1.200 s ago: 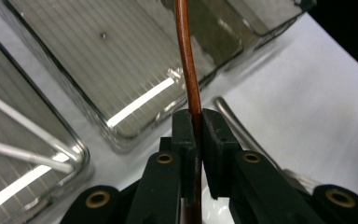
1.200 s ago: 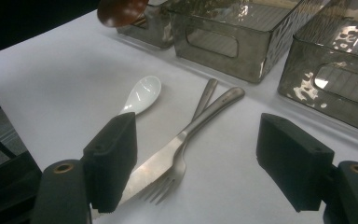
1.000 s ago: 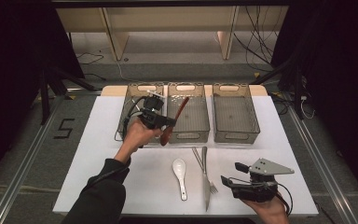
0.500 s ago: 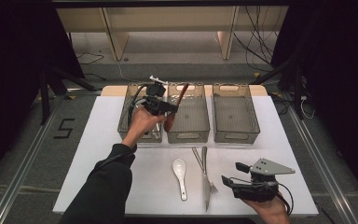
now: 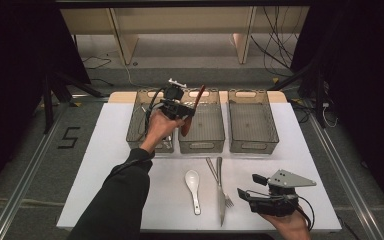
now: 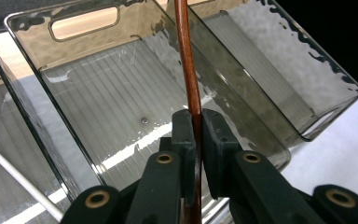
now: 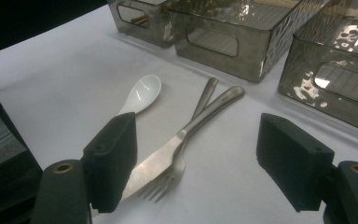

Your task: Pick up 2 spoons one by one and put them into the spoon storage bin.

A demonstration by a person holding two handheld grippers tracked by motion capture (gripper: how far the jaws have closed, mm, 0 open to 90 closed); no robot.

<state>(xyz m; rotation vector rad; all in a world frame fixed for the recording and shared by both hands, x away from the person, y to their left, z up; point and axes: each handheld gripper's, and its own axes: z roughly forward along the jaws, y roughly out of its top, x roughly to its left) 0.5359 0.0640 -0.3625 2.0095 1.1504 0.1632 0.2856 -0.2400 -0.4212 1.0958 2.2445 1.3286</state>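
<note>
My left gripper (image 5: 189, 108) (image 6: 196, 127) is shut on a thin brown wooden utensil (image 5: 196, 100) (image 6: 188, 60), held above the middle smoky clear bin (image 5: 203, 146) (image 6: 112, 93). The utensil tilts, upper end toward the back. At the front right my right gripper (image 5: 249, 186) (image 7: 196, 154) rests open and holds nothing. It points at a knife (image 5: 220, 200) (image 7: 193, 128) and a fork (image 5: 213, 170) (image 7: 168, 179) that lie crossed on the white table. A white spoon (image 5: 193, 183) (image 7: 142, 93) lies left of them.
Three bins stand in a row at the back: the left bin (image 5: 130, 134) (image 6: 9, 154) holds a few long utensils, and the right bin (image 5: 253, 145) (image 6: 270, 60) looks empty. The white tabletop (image 5: 100, 170) is edged by metal rails.
My left gripper has carried the brown utensil up and toward the back right, from the front of the left two bins to over the middle bin. The right gripper has stayed put.
</note>
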